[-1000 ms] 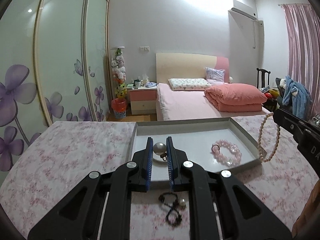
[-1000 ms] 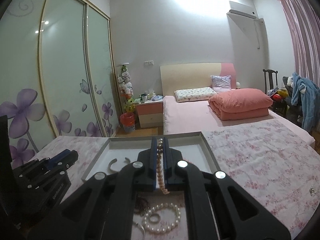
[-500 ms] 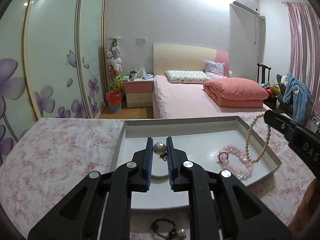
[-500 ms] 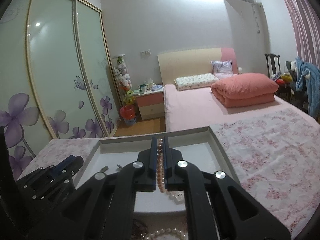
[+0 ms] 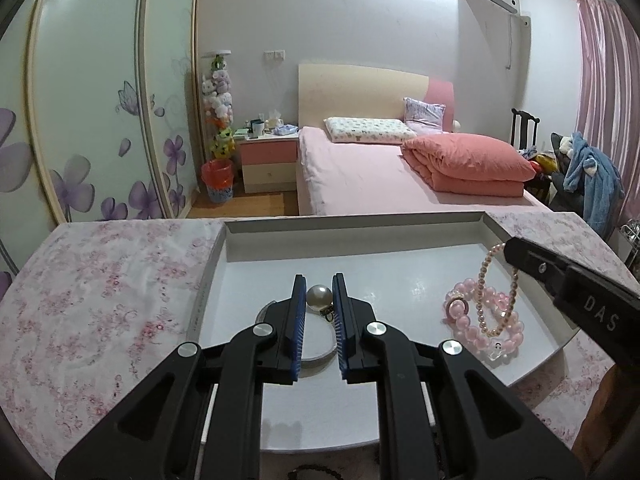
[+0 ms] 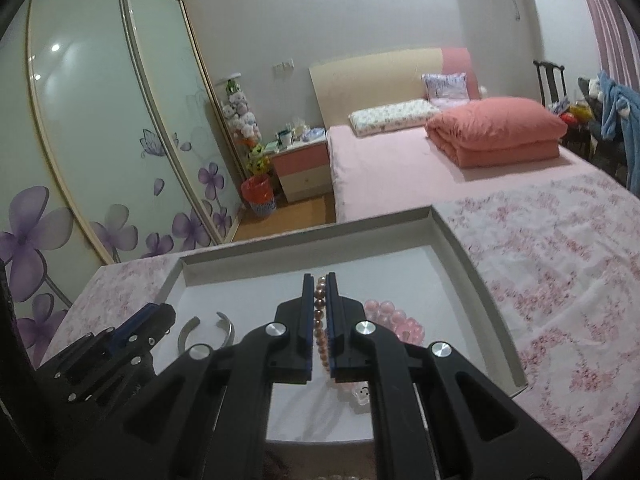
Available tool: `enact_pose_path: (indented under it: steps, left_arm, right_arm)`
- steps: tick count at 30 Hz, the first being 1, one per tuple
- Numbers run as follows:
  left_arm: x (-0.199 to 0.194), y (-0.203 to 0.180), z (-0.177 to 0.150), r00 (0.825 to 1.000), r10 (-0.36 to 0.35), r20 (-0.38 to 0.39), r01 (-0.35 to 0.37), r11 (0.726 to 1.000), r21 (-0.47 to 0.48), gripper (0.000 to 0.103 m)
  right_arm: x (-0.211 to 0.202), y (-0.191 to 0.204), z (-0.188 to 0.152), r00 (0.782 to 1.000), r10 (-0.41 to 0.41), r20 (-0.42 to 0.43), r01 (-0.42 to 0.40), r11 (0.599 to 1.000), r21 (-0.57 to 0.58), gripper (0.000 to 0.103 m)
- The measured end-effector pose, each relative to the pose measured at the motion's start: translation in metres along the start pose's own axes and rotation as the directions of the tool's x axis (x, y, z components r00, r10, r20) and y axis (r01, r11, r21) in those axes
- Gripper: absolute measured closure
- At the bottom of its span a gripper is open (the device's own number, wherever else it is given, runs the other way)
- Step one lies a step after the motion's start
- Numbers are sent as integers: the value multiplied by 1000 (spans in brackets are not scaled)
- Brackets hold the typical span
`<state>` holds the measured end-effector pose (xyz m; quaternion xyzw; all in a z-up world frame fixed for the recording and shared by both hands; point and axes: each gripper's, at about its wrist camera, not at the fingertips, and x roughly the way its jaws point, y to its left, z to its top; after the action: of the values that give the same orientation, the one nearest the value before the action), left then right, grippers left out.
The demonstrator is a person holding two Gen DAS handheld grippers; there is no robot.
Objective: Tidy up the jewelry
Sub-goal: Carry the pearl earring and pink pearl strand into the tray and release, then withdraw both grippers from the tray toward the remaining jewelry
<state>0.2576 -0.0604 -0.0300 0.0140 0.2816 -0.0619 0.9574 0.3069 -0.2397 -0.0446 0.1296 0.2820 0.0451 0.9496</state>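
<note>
A shallow white tray (image 5: 352,226) lies on the pink floral cloth. My left gripper (image 5: 319,280) is shut on a large pearl piece (image 5: 319,295) with a small metal setting, held low over the tray's left half, above a silver open bangle (image 6: 208,328). My right gripper (image 6: 319,280) is shut on a pearl strand (image 6: 320,320). In the left wrist view the pearl strand (image 5: 494,292) hangs as a loop from the right gripper's tip (image 5: 520,252) down onto a pink bead bracelet (image 5: 476,330) lying in the tray's right half.
A dark bead bracelet (image 5: 316,472) lies on the cloth just in front of the tray. The left gripper (image 6: 136,326) sits close beside the right one. Behind the table stand a pink bed (image 5: 380,176), a nightstand (image 5: 268,160) and a flowered wardrobe (image 5: 100,100).
Both grippers have moved forward and down over the tray. The hanging pearl strand has come from beside the tray's right rim to over the pink bracelet. The dark bracelet slid to the frame's bottom.
</note>
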Motion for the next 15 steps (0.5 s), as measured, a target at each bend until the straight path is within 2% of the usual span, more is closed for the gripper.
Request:
enact_pose_path:
  steps: [5,10,15]
  left_arm:
    - [3,6,0,1000,-11,-26,11,1000,-25,86]
    - [-4,22,2,1000,-18,-17,17,997,-73,73]
    - [-18,35,5,1000,-23,-9,22,995,-102,73]
  right_arm:
    - [3,-8,-1,999,10,-33,-9,999,38,89]
    - [-10,-16,0,1000,2,-14,-1,999,51,89]
    - [-26,-19,-3,1000,-7,-4,7,999,45,89]
